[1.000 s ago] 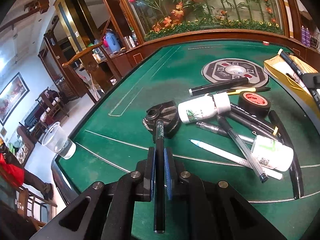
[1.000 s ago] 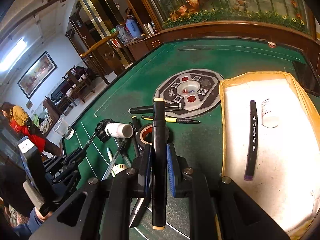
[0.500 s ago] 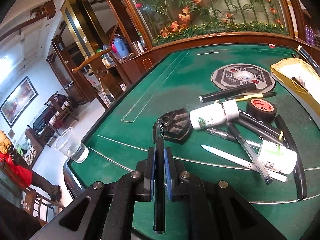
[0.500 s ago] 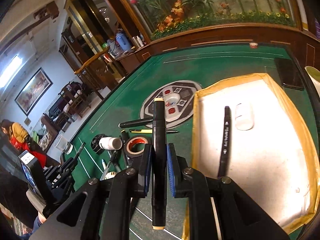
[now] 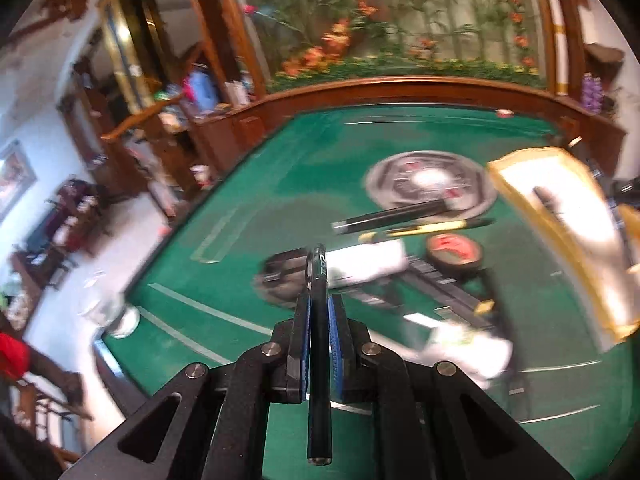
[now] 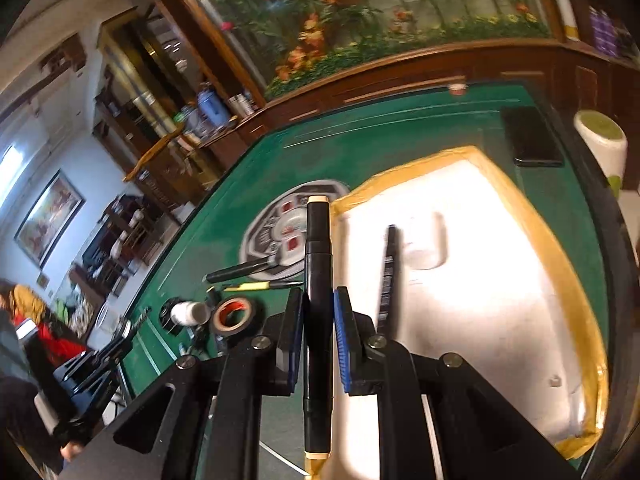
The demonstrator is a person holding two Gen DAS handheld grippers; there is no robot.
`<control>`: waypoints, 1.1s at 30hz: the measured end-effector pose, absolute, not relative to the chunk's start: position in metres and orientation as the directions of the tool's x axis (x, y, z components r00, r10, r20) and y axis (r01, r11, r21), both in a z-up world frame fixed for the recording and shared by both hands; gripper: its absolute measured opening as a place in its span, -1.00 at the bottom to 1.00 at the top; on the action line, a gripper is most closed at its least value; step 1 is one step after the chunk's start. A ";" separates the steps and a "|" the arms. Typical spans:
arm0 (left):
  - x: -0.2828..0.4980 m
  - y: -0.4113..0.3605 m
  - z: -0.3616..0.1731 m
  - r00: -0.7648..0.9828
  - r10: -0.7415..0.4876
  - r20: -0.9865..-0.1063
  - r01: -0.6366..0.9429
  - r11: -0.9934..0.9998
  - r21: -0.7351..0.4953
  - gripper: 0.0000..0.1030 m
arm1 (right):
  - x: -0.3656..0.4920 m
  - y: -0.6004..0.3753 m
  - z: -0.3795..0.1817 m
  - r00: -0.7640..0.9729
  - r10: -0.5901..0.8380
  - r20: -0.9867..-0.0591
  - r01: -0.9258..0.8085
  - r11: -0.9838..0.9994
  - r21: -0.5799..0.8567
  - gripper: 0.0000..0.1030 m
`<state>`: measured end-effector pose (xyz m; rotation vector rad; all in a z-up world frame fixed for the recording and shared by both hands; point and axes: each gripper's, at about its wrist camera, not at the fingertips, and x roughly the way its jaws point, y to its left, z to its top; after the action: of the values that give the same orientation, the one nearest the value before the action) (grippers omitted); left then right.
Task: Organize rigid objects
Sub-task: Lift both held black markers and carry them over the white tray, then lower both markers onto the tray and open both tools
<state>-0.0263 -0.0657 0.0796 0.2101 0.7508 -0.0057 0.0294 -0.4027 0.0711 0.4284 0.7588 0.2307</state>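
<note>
Pens clamped in both my tongs.
Left gripper (image 5: 319,322) pinches slim black pen (image 5: 319,344); right gripper (image 6: 318,330) pinches thick black cream-capped marker (image 6: 317,320) beside white yellow-rimmed tray (image 6: 568,264).

Left tool (image 5: 319,312), at the lower centre of its frame, has both blue pads pressed on a thin black pen (image 5: 319,344); right tool (image 6: 318,332), lower centre too, clamps a thicker black marker (image 6: 318,312) lengthwise

a home sitting room: green mahjong table (image 5: 312,168), wooden cabinets (image 6: 132,92), framed painting (image 6: 48,218), flower mural (image 5: 400,20).
</note>
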 end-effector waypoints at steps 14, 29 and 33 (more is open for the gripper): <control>-0.001 -0.205 0.094 0.456 -0.422 -0.783 0.445 0.871 -0.210 -0.84 | 0.036 -0.452 0.053 0.697 0.228 -0.680 0.146 0.884 0.445 -0.72; 0.028 -0.294 0.037 0.290 -0.421 -0.859 0.496 0.834 -0.241 -0.84 | 0.045 -0.459 0.034 0.639 0.189 -0.745 0.209 0.890 0.405 -0.72; 0.023 -0.291 0.040 0.304 -0.425 -0.853 0.506 0.830 -0.234 -0.84 | 0.049 -0.452 0.026 0.601 0.178 -0.779 0.209 0.906 0.367 -0.72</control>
<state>0.0227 -0.2906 0.0402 0.0840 1.1013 -0.6175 0.0488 -0.4523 0.0260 0.4526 0.9350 -0.0188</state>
